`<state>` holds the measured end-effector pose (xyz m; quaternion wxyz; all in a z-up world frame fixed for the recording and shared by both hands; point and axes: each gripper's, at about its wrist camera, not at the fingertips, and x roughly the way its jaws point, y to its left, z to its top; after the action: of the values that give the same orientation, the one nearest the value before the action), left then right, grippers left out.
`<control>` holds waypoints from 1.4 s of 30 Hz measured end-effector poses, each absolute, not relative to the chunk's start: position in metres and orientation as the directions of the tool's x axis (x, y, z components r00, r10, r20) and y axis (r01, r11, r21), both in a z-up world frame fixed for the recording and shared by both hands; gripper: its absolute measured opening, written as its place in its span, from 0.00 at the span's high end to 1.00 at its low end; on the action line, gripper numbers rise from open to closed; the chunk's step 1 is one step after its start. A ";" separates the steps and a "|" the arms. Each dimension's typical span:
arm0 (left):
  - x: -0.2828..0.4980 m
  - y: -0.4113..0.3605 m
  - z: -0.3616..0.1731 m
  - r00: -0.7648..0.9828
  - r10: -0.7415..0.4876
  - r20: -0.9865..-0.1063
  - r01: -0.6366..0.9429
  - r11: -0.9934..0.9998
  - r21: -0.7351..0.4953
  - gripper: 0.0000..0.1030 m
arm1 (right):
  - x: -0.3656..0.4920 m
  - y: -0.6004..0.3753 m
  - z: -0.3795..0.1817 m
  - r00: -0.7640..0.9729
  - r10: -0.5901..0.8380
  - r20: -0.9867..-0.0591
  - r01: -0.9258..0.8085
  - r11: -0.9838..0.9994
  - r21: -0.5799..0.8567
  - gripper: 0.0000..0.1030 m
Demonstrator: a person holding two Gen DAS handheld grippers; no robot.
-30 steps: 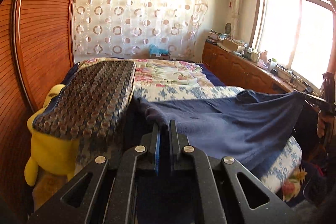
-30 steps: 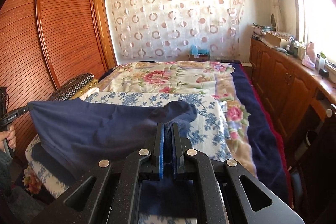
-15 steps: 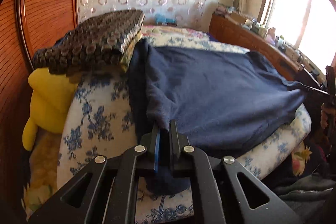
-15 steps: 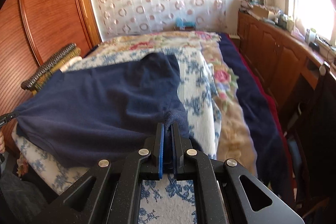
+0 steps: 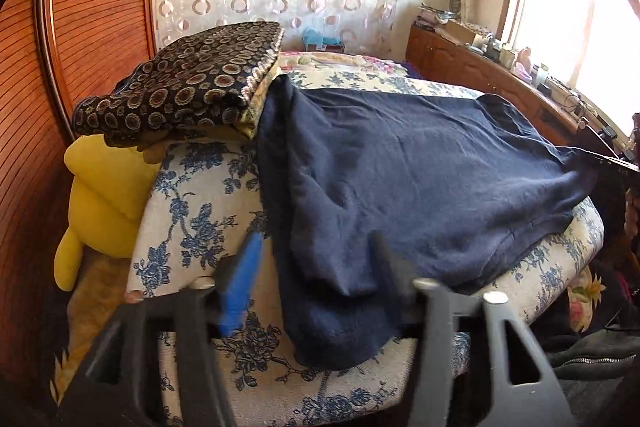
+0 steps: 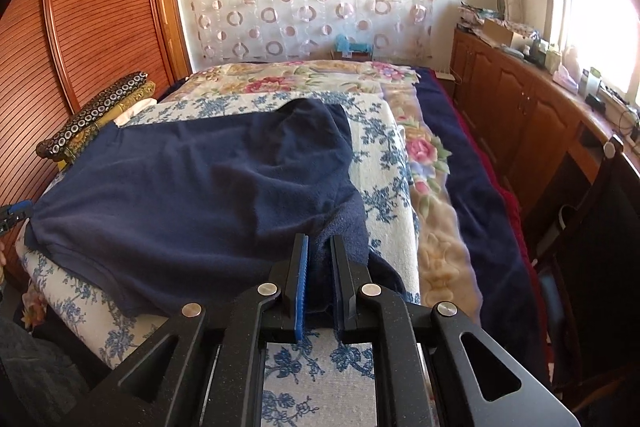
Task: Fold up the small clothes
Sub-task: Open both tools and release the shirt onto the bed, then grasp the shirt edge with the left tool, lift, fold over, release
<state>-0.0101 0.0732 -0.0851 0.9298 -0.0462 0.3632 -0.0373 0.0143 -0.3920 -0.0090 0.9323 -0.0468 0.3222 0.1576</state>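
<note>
A navy blue garment (image 5: 400,163) lies spread flat on a blue-flowered quilt (image 5: 192,219) at the near end of the bed. My left gripper (image 5: 316,247) straddles the garment's near corner; its jaws are opening, stand wide and blurred, and the pads are off the cloth. In the right wrist view the same garment (image 6: 192,195) stretches to the left. My right gripper (image 6: 320,243) still pinches the opposite corner, its jaws just starting to open. The left gripper's tip (image 6: 16,213) shows at the garment's far left edge.
A folded dark cloth with ring patterns (image 5: 192,87) sits on the quilt's left side, touching the garment. A yellow plush toy (image 5: 108,195) hangs beside it against the wooden wardrobe (image 5: 80,27). A wooden cabinet (image 6: 520,115) runs under the window on the right.
Both grippers came down and the garment went from hanging stretched in the air to lying on the quilt. The left jaws sprang wide and let go of their corner.
</note>
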 end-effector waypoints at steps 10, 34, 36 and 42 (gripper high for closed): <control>-0.005 0.083 -0.105 0.694 -0.068 -0.717 -0.023 0.993 -0.116 0.28 | 0.012 -0.377 -0.016 0.741 0.297 -0.603 -0.362 0.932 0.014 0.61; -0.008 0.082 -0.115 0.693 -0.161 -0.703 0.019 0.978 -0.206 0.53 | 0.040 -0.317 -0.071 0.665 0.313 -0.678 -0.459 0.888 -0.040 0.54; -0.006 0.082 -0.114 0.688 -0.188 -0.701 0.030 0.972 -0.231 0.73 | 0.036 -0.314 -0.072 0.670 0.312 -0.674 -0.469 0.881 -0.058 0.48; -0.001 0.071 -0.103 0.701 -0.236 -0.673 0.082 0.964 -0.253 0.91 | 0.031 -0.307 -0.075 0.668 0.302 -0.680 -0.474 0.877 -0.076 0.40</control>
<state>-0.0008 0.0709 -0.1027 0.9165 -0.1026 0.3768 -0.0868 0.0310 -0.3070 -0.0748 0.9048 -0.1239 0.3465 0.2143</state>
